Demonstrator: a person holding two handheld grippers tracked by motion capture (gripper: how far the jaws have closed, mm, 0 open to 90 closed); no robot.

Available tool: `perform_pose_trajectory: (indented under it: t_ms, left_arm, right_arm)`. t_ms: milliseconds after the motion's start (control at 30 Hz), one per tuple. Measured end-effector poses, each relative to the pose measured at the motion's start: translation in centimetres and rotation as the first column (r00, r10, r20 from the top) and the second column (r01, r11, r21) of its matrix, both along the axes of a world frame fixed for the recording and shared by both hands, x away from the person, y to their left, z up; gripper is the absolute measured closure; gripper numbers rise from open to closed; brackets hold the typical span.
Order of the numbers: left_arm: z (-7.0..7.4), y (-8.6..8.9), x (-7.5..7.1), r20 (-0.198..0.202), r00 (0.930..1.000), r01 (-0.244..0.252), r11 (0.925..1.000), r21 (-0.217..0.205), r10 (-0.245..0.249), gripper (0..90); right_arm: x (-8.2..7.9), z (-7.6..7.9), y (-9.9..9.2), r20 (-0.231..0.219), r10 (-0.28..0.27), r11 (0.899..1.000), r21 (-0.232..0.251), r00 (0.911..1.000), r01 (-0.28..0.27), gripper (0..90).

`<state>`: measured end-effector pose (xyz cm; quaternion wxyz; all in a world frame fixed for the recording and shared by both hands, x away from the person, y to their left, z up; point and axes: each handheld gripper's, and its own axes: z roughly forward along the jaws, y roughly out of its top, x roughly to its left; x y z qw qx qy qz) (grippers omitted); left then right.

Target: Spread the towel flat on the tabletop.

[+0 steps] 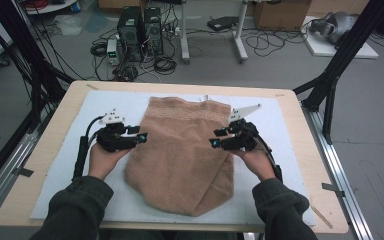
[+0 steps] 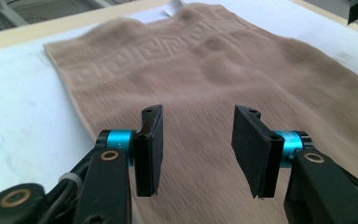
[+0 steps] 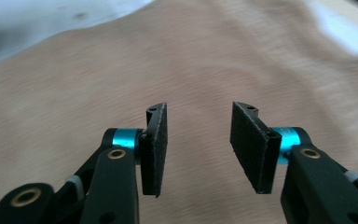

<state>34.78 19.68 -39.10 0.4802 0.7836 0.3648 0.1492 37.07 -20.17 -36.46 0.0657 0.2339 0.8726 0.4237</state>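
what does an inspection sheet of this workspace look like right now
surface: wooden table covered by a white mat.
job's things: tan towel lying on the mat, folded, patterned band along its far edge, near end rumpled.
clutter: nothing seen on the mat besides the towel.
grippers: left tool at the towel's left edge, jaws apart, nothing between the pads; right tool at the right edge, jaws apart, nothing between the pads.
cables: a black cable trails from the left tool along the forearm; tangled floor cables beyond the table.
surroundings: two computer towers on the floor, a cardboard box, black frame struts at both sides.
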Motion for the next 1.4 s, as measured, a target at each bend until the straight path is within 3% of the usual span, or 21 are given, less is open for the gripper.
perform_pose_trajectory:
  t_ms: [133,200,267,300,367,467,567,633,733,833,900,967,1033,1133,1167,1233,1267,1333,1400]
  left_arm:
    - [-1.1,0.3,-2.7,-0.013,0.9992,0.038,0.9987,0.033,-0.038,51.0]
    - [-1.5,0.5,-4.0,-0.022,0.9980,0.060,0.9980,0.019,-0.060,50.1]
    - [-2.1,0.5,-5.0,-0.056,0.9942,0.094,0.9953,0.026,-0.092,47.6]
    - [-2.5,0.5,-5.5,-0.073,0.9911,0.115,0.9918,0.054,-0.111,44.5]
    - [-3.1,0.5,-6.4,-0.082,0.9875,0.140,0.9883,0.060,-0.135,41.6]
    - [-3.8,0.5,-7.3,-0.096,0.9820,0.172,0.9809,0.091,-0.163,41.5]
    - [-4.5,0.4,-7.6,-0.135,0.9738,0.200,0.9714,0.128,-0.183,43.9]
    - [-4.9,0.2,-7.7,-0.150,0.9708,0.209,0.9662,0.150,-0.187,48.7]
    - [-5.1,-0.1,-7.7,-0.136,0.9739,0.203,0.9659,0.161,-0.182,55.8]
    - [-4.9,-0.3,-7.7,-0.146,0.9746,0.192,0.9679,0.162,-0.169,65.9]
    - [-4.8,-0.4,-7.6,-0.141,0.9756,0.191,0.9675,0.166,-0.168,77.2]
    - [-4.7,-0.4,-7.5,-0.148,0.9748,0.190,0.9690,0.159,-0.166,81.9]
    - [-4.0,-0.2,-7.3,-0.143,0.9773,0.175,0.9767,0.124,-0.157,83.6]
    - [-2.0,0.3,-6.5,-0.096,0.9887,0.120,0.9918,0.045,-0.115,84.3]
    - [-1.3,0.3,-5.9,-0.079,0.9933,0.086,0.9962,0.015,-0.085,84.4]
    - [-0.1,0.6,-4.3,-0.076,0.9964,0.034,0.9980,-0.053,-0.038,84.4]
    - [0.3,0.6,-3.5,-0.068,0.9976,0.002,0.9977,-0.067,-0.007,84.5]
    - [0.6,0.4,-1.7,-0.056,0.9974,-0.049,0.9973,-0.054,0.046,84.5]
    - [0.2,0.1,0.1,-0.085,0.9938,-0.077,0.9946,-0.070,0.071,84.6]
  right_arm:
    - [-2.8,-1.6,0.3,0.003,0.044,0.999,0.010,0.9990,-0.044,54.1]
    - [-4.1,-2.3,0.4,0.000,0.052,0.999,0.017,0.9986,-0.052,53.3]
    - [-5.1,-3.0,0.4,-0.015,0.068,0.997,0.034,0.9975,-0.068,51.6]
    - [-5.6,-3.2,0.6,-0.014,0.077,0.997,0.025,0.9969,-0.077,51.0]
    - [-6.6,-3.6,0.8,-0.013,0.094,0.996,0.008,0.9955,-0.094,50.5]
    - [-7.6,-4.3,0.9,-0.031,0.117,0.993,0.002,0.9927,-0.117,49.8]
    - [-8.3,-5.5,1.1,-0.036,0.154,0.988,0.006,0.9874,-0.154,49.5]
    - [-8.5,-6.1,1.3,-0.046,0.158,0.987,-0.023,0.9864,-0.159,49.6]
    - [-8.5,-6.9,1.8,-0.056,0.154,0.987,-0.048,0.9865,-0.157,52.8]
    - [-8.5,-7.2,2.3,-0.010,0.155,0.985,-0.076,0.9879,-0.155,63.4]
    - [-8.4,-7.1,2.5,-0.006,0.152,0.985,-0.080,0.9883,-0.152,75.5]
    - [-8.1,-6.9,2.7,-0.014,0.158,0.984,-0.080,0.9873,-0.159,80.5]
    - [-7.8,-6.2,2.7,-0.008,0.174,0.981,-0.089,0.9848,-0.174,81.2]
    - [-7.2,-3.7,2.5,0.052,0.167,0.985,-0.054,0.9846,-0.164,81.2]
    - [-6.7,-2.9,2.4,0.064,0.158,0.987,-0.049,0.9853,-0.155,81.3]
    - [-5.2,-1.6,2.3,0.085,0.123,0.991,-0.062,0.9888,-0.118,81.2]
    - [-4.2,-1.2,2.2,0.090,0.094,0.994,-0.066,0.9916,-0.088,81.2]
    - [-2.1,-1.0,1.6,0.085,0.033,0.998,-0.063,0.9958,-0.028,81.2]
    - [0.0,-1.6,0.9,0.032,-0.025,0.998,-0.050,0.9992,0.027,81.2]
